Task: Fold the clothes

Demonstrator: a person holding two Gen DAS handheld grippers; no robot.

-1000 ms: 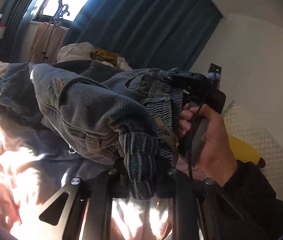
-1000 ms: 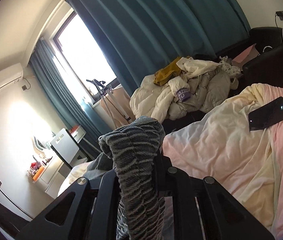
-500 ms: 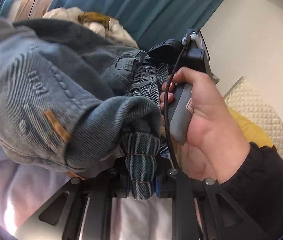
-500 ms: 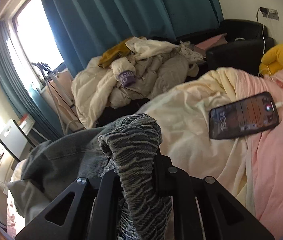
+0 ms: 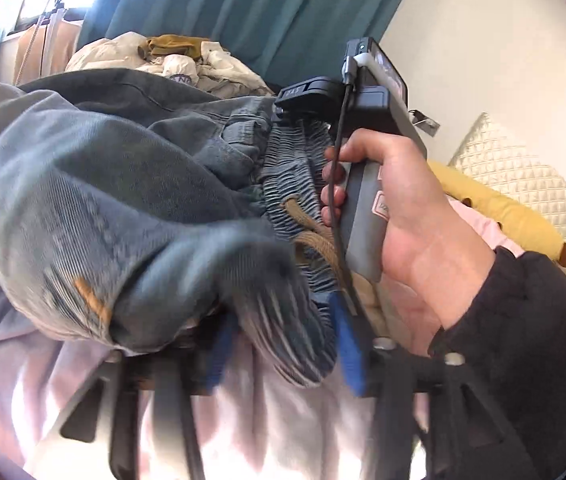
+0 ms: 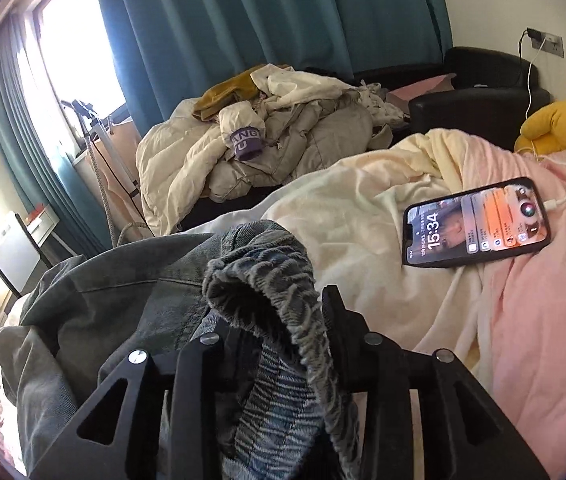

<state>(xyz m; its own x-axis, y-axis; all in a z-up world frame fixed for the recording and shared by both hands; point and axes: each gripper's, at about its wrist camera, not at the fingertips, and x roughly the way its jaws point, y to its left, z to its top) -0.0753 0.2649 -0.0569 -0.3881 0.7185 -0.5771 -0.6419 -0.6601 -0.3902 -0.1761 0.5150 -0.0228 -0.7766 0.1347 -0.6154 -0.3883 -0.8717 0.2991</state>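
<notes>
Still aloft: denim trousers (image 5: 131,208) bunched between both grippers, over the bed (image 6: 383,216).
Left view: left gripper (image 5: 283,344) fingers look clenched on blurred hem; it may slip. Right view: right gripper (image 6: 279,320) grasping waistband; drooping cloth could snag the phone (image 6: 477,222).

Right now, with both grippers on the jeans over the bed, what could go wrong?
The left gripper looks to be opening, blurred, so the jeans may slip and unfold. The phone lies on the blanket beside the right gripper; dropped denim could cover it or snag its charging cable.
</notes>
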